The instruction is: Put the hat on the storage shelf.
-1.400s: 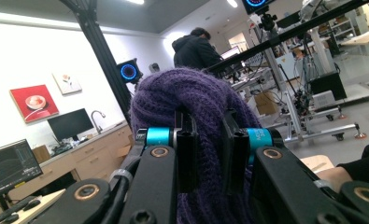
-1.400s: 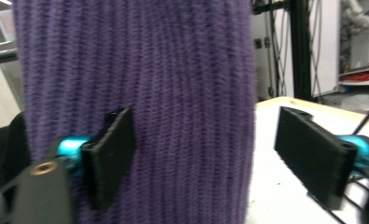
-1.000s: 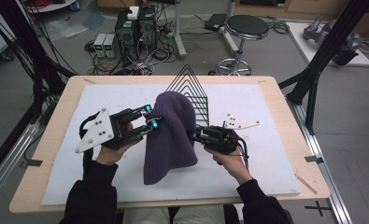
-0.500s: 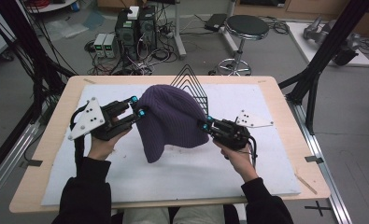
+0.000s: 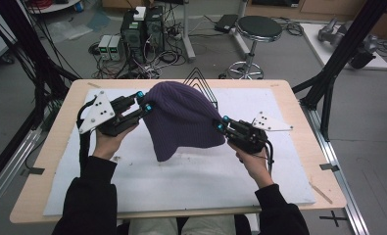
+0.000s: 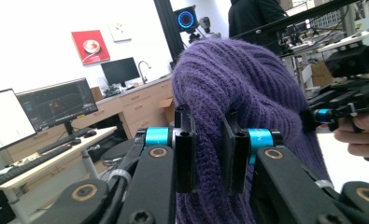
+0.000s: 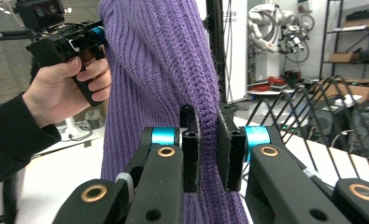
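Observation:
A purple knitted beanie (image 5: 183, 120) hangs stretched between both grippers above the white mat (image 5: 191, 181). My left gripper (image 5: 145, 105) pinches its left edge, and the knit is bunched between the black pads (image 6: 186, 149) in the left gripper view. On the opposite side my right gripper (image 5: 221, 124) is shut on the beanie's right edge, with ribbed fabric (image 7: 173, 70) caught between its pads (image 7: 190, 149). The beanie's lower corner droops toward the mat. In the right gripper view the other hand and its gripper (image 7: 74, 39) hold the far edge.
A black wire rack (image 5: 203, 85) stands at the back of the table, just behind the beanie. The wooden table edge (image 5: 49, 147) frames the mat. Beyond the table are a stool (image 5: 257, 29), computer boxes and cables on the floor.
Both hands have moved apart and the right one has risen, spreading the beanie wider and lifting it off the mat. It was a narrow hanging shape before.

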Tool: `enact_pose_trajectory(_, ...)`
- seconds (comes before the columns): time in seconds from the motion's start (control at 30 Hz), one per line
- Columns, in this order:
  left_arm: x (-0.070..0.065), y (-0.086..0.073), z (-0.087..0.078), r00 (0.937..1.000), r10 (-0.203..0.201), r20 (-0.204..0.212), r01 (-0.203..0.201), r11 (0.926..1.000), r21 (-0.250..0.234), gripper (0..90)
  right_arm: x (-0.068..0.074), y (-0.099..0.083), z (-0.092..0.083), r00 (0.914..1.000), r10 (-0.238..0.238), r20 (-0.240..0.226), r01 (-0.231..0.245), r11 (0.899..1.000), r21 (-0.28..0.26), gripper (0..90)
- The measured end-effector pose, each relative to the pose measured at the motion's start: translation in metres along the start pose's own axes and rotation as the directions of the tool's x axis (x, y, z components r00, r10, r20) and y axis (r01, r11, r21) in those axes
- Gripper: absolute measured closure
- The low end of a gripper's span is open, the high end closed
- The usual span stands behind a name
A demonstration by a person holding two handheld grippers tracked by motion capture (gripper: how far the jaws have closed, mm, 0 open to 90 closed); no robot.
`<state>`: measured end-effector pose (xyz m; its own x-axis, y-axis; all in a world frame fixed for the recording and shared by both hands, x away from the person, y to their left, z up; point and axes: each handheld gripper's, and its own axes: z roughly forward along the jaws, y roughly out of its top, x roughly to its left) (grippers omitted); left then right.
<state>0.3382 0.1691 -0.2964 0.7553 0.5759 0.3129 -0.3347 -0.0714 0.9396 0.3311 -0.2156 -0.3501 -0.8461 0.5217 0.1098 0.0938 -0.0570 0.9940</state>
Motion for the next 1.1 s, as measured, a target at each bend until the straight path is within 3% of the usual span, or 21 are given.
enact_pose_trajectory(0.13, 0.008, 0.003, 0.008, 0.9994, 0.03, -0.015, -0.031, 0.9995, -0.008, 78.1, -0.004, 0.01, 0.003, 0.9995, -0.013, 0.03, 0.014, 1.0, -0.007, 82.2)
enact_pose_trajectory(0.57, 0.035, 0.024, 0.028, 0.9982, 0.024, -0.055, -0.025, 0.9996, -0.016, 78.2, -0.011, 0.045, 0.017, 0.994, -0.042, 0.101, 0.044, 0.999, -0.01, 82.2)
enact_pose_trajectory(0.83, 0.051, 0.036, 0.038, 0.9929, 0.05, -0.108, -0.051, 0.9987, -0.006, 78.1, -0.015, 0.063, 0.029, 0.9918, -0.032, 0.124, 0.038, 0.998, -0.045, 81.8)
enact_pose_trajectory(1.1, 0.062, 0.052, 0.048, 0.9896, 0.065, -0.128, -0.068, 0.9974, -0.024, 78.1, -0.02, 0.08, 0.037, 0.9865, -0.037, 0.159, 0.05, 0.996, -0.077, 81.8)
